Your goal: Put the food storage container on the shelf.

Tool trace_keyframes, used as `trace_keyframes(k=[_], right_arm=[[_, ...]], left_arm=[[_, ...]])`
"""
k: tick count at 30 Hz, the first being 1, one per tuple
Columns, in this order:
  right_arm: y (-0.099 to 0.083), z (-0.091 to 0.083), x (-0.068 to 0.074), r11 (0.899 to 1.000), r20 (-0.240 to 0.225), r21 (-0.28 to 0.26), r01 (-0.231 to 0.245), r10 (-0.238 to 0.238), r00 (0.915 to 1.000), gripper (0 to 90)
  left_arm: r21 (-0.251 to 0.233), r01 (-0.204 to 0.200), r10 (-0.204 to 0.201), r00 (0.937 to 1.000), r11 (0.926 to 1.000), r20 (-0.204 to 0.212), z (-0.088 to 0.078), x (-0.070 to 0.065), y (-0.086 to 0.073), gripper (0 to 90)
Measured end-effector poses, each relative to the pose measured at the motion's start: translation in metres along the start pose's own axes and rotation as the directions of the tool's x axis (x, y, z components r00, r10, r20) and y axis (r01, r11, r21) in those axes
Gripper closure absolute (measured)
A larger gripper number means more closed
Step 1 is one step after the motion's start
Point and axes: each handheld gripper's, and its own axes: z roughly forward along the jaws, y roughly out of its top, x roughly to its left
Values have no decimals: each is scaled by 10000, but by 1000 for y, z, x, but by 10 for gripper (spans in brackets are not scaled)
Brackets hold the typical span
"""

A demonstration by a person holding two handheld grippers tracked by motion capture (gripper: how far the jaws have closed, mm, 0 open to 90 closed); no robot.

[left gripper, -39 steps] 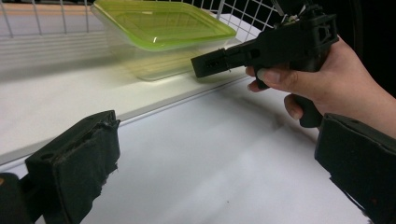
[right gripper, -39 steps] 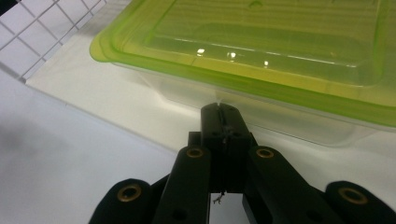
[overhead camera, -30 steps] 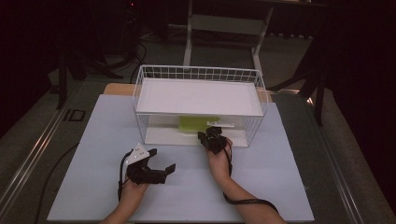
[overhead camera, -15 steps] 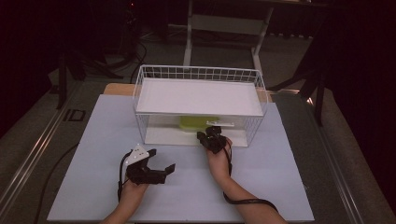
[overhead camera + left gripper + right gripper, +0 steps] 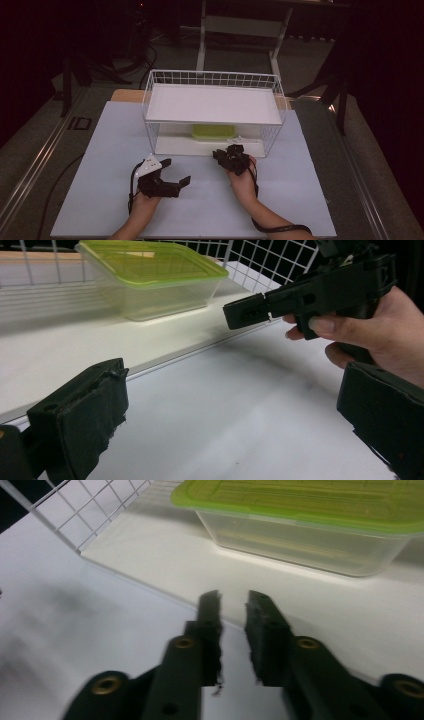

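A clear container with a green lid [image 5: 212, 131] sits on the lower shelf of a white wire rack [image 5: 150, 107]; it also shows in the left gripper view [image 5: 150, 277] and the right gripper view [image 5: 320, 525]. My right gripper [image 5: 231, 156] is just in front of the rack's open side, pointing at the container. Its jaws [image 5: 232, 625] stand a narrow gap apart with nothing between them. My left gripper [image 5: 176, 172] hovers over the white table to the left, jaws wide open and empty [image 5: 235, 405], and it looks across at the right gripper [image 5: 310, 295].
The rack's upper shelf [image 5: 212, 102] is a flat white board. The lower shelf's front edge [image 5: 150, 587] runs just ahead of my right jaws. A white sheet [image 5: 300, 200] covers the table. Dark floor and a stand's legs [image 5: 240, 30] lie beyond.
My right gripper has drawn back a little from the rack's lower shelf toward the person. The container and the left gripper have stayed put.
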Motion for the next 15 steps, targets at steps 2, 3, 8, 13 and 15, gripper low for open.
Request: trace_keyframes(k=[2, 3, 8, 13, 15], right_arm=[[-2, -5, 0, 9999, 15, -72, 82, -81, 10000, 711], [-2, -5, 0, 9999, 15, -72, 82, -81, 10000, 711], [-2, -18, 2, 9987, -201, -343, 364, -371, 9991, 468], [-4, -26, 2, 9972, -597, -501, 550, -579, 9965, 266], [-5, -30, 1, 9971, -958, -546, 531, -581, 9937, 213]], left_arm=[[38, -115, 114, 9999, 9999, 96, 2, -1, 1, 9], [38, -115, 114, 9999, 9999, 96, 2, -1, 1, 9], [140, -263, 261, 9996, 9996, 142, 3, -4, 7, 9], [80, -191, 189, 9996, 9998, 188, 0, -2, 12, 9], [-25, -249, 249, 9991, 9997, 330, -3, -3, 14, 9]])
